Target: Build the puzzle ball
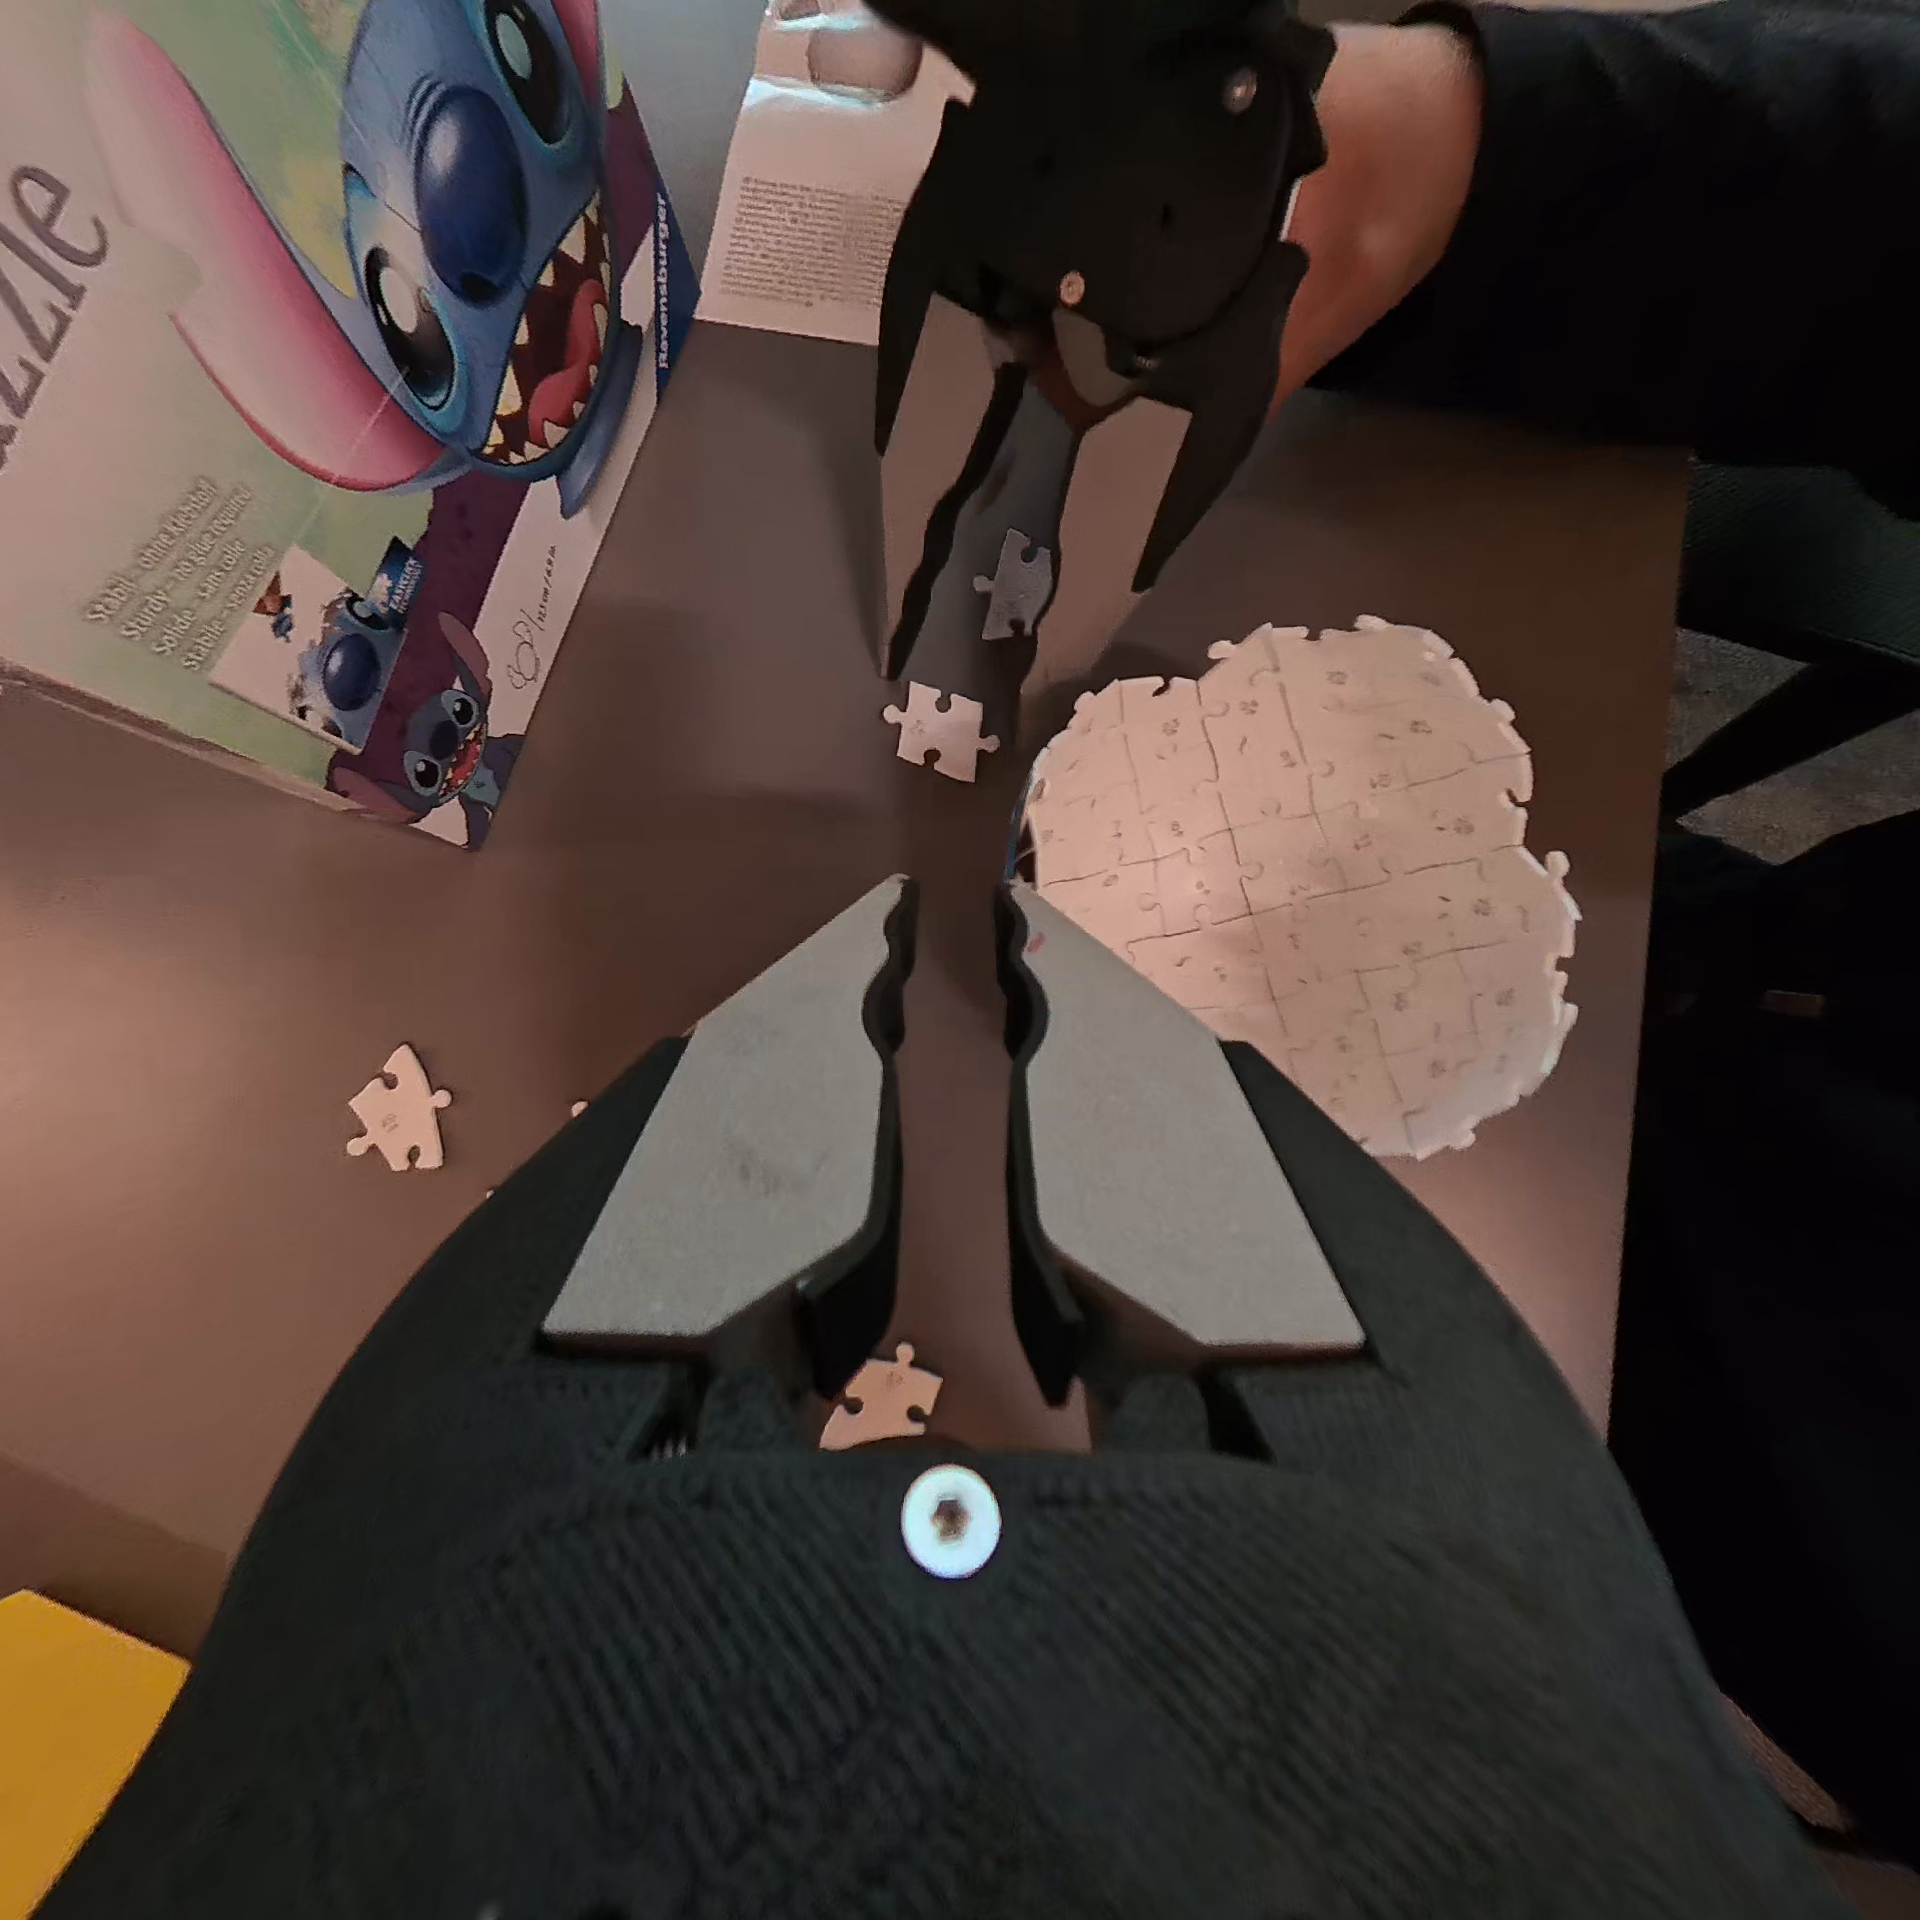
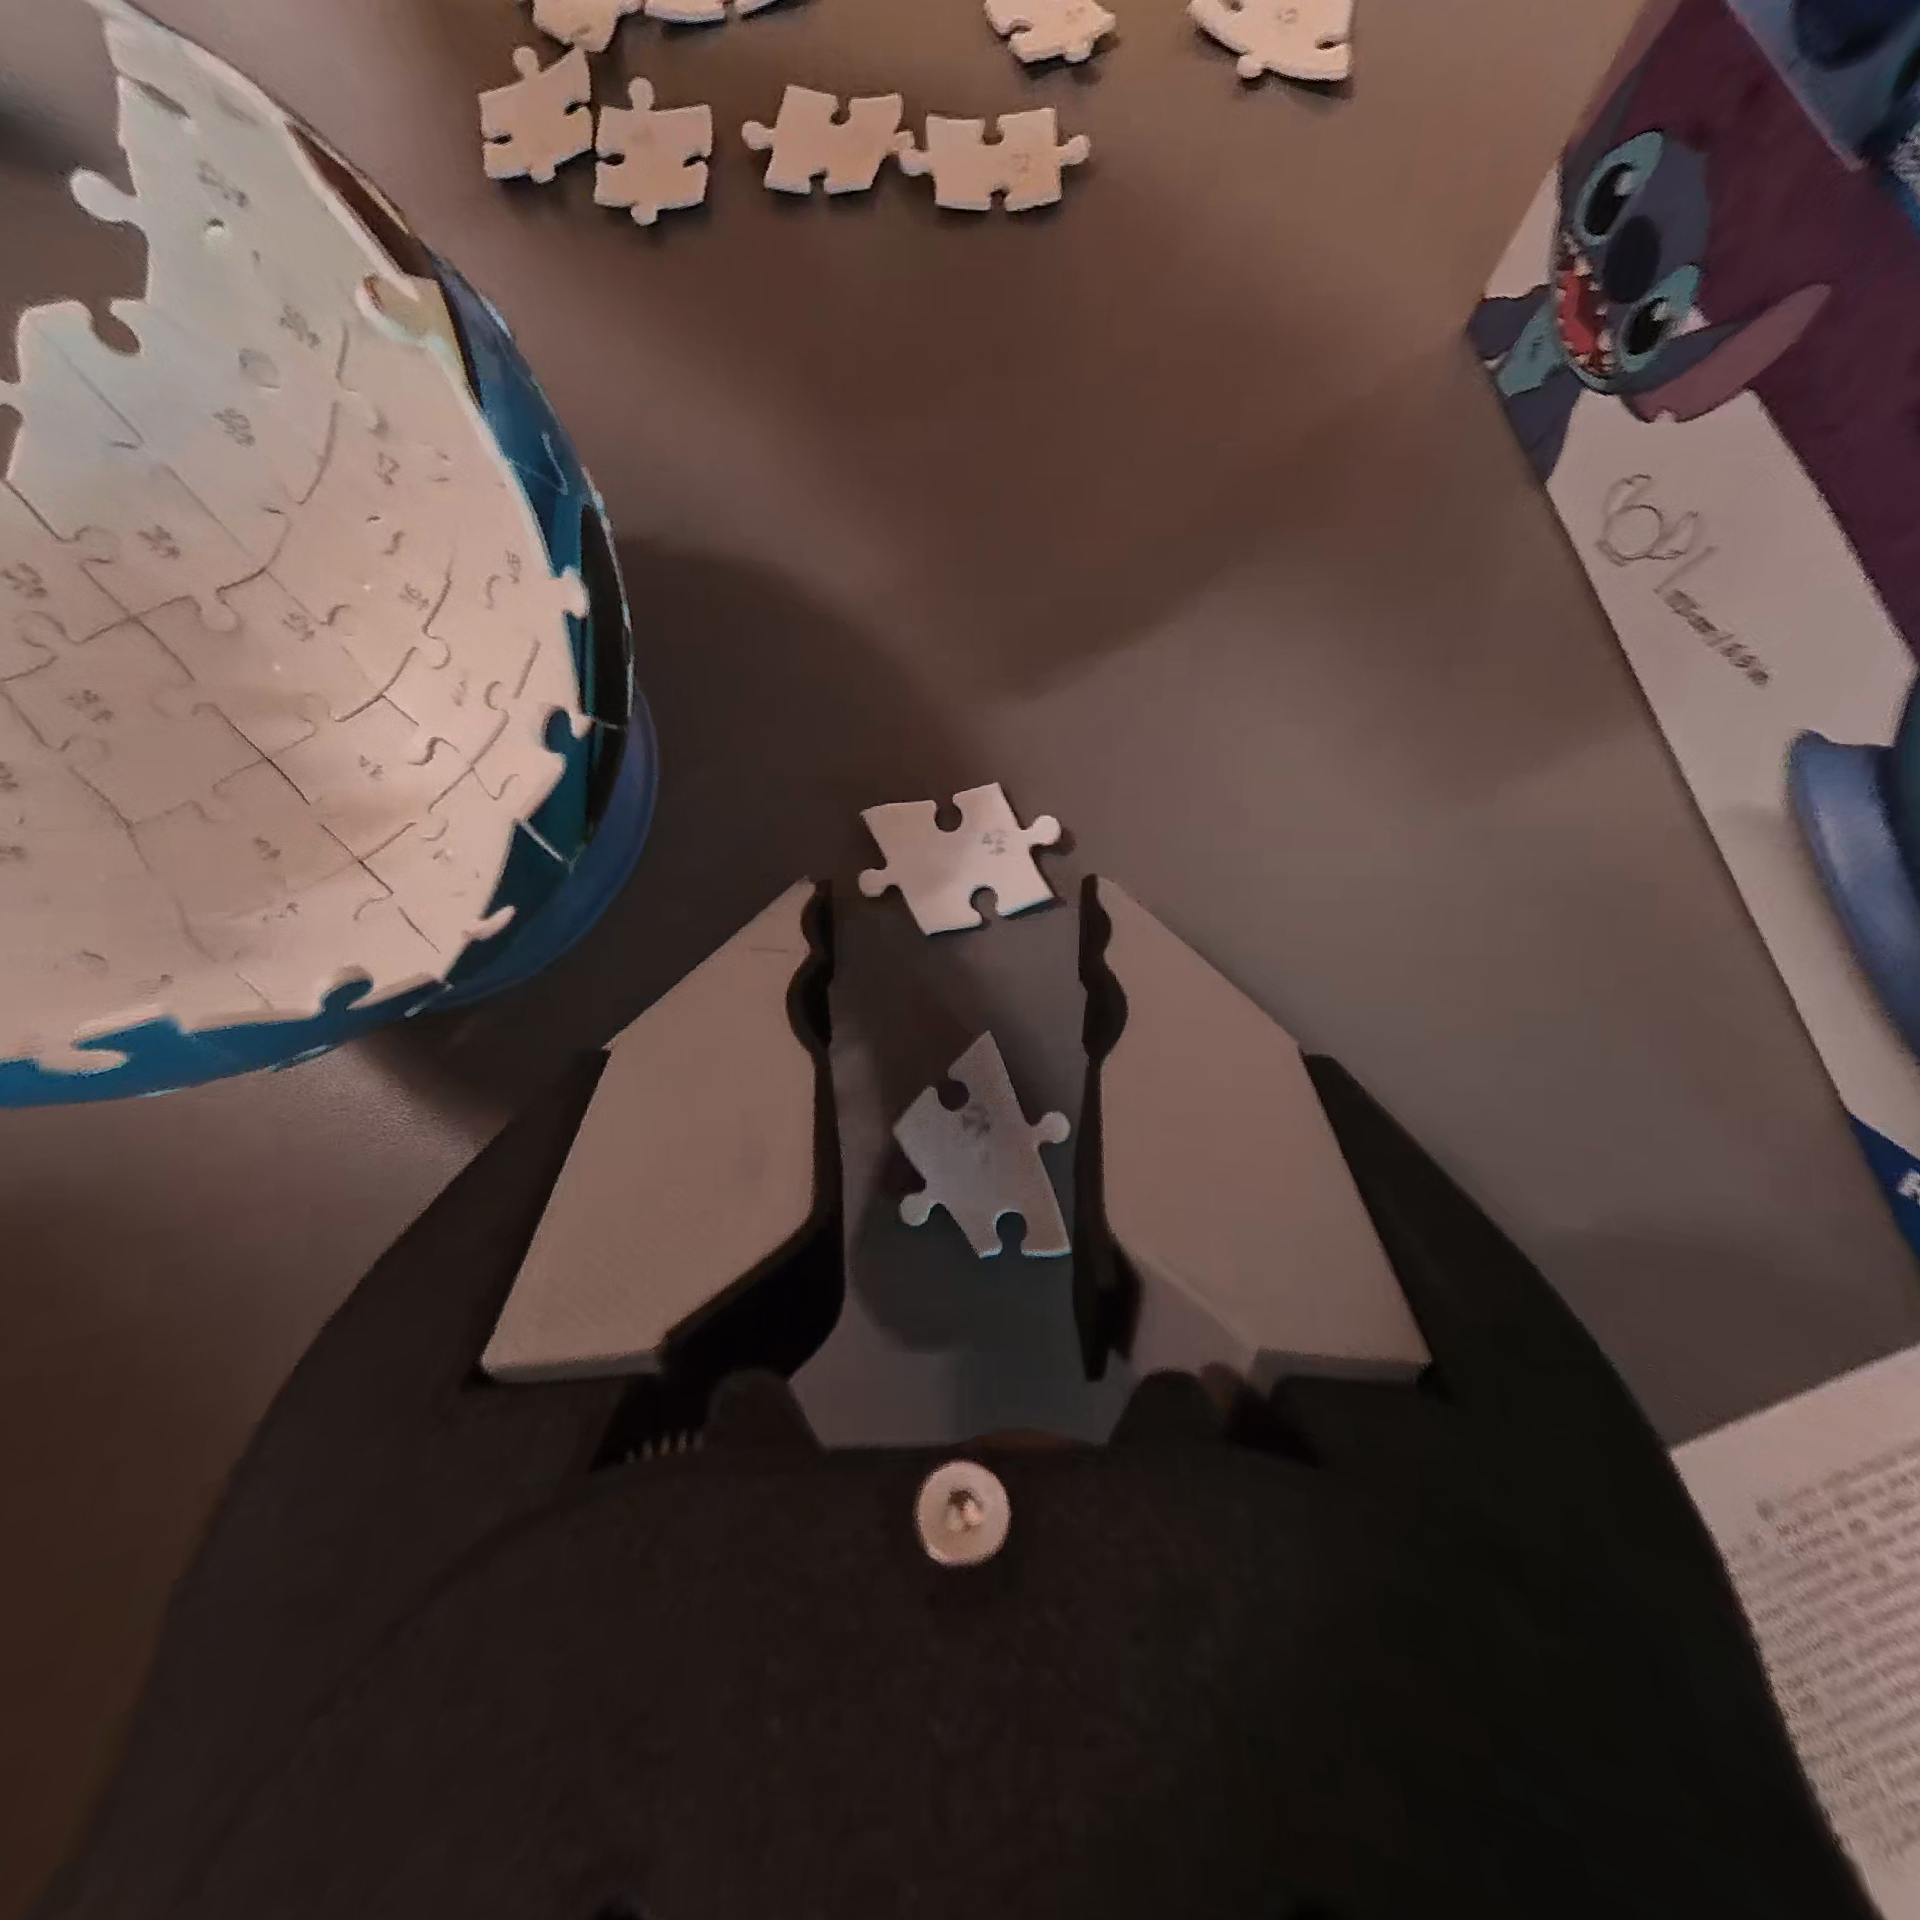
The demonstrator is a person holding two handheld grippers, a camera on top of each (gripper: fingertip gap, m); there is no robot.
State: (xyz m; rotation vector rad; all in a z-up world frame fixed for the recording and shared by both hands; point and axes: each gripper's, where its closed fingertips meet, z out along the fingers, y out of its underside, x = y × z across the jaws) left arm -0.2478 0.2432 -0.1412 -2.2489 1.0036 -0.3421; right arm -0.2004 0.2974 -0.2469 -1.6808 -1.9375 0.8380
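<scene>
The half-built puzzle ball [image 1: 1299, 883] is a shell of joined pieces lying with its white inside up; its blue outside [image 2: 582, 831] shows in the right wrist view. My right gripper [image 2: 954, 904] is open just above the table. One loose white piece [image 2: 982, 1153] sits between its fingers, unclamped, and I cannot tell whether it touches a pad. Another piece [image 2: 961, 868] lies on the table at the fingertips. In the left wrist view the right gripper [image 1: 1039, 634] shows beyond the shell. My left gripper [image 1: 954, 896] is slightly open and empty, beside the shell's left edge.
The puzzle box [image 1: 312, 416] lies at the left, with a printed leaflet [image 1: 810, 229] behind it. Several loose pieces [image 2: 779, 145] lie in a row past the shell, and others [image 1: 400, 1122] are near my left gripper. A yellow object [image 1: 62, 1714] is at the lower left. The table edge [image 1: 1662, 831] runs right of the shell. Spacing between my two grippers at the tips: around 12 cm.
</scene>
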